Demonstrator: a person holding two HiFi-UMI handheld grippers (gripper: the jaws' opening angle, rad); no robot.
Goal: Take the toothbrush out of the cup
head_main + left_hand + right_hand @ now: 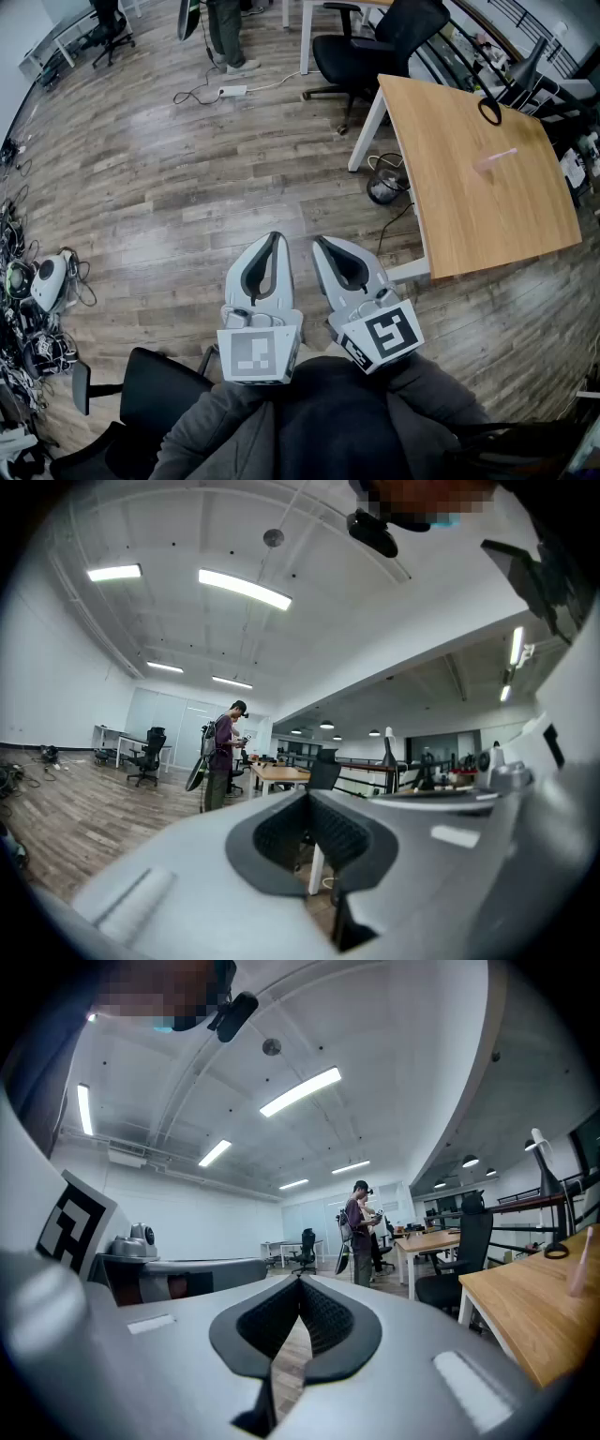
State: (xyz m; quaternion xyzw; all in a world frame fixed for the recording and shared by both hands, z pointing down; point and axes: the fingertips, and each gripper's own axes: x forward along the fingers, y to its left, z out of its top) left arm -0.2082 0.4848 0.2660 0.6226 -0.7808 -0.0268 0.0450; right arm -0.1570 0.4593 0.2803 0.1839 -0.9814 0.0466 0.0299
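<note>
Left hand-held gripper [276, 236] and right hand-held gripper [320, 242] side by side over the floor [169, 187], each with jaws closed on nothing; well to the right, the desk [450, 206] bearing the cup [485, 166], toothbrush [506, 152] standing in it

Treat cup [486, 165] on worktop [469, 216] as a pale blur, too small to separate from pink toothbrush [505, 153]. Note standing person [225, 36] cut off by top edge.
</note>
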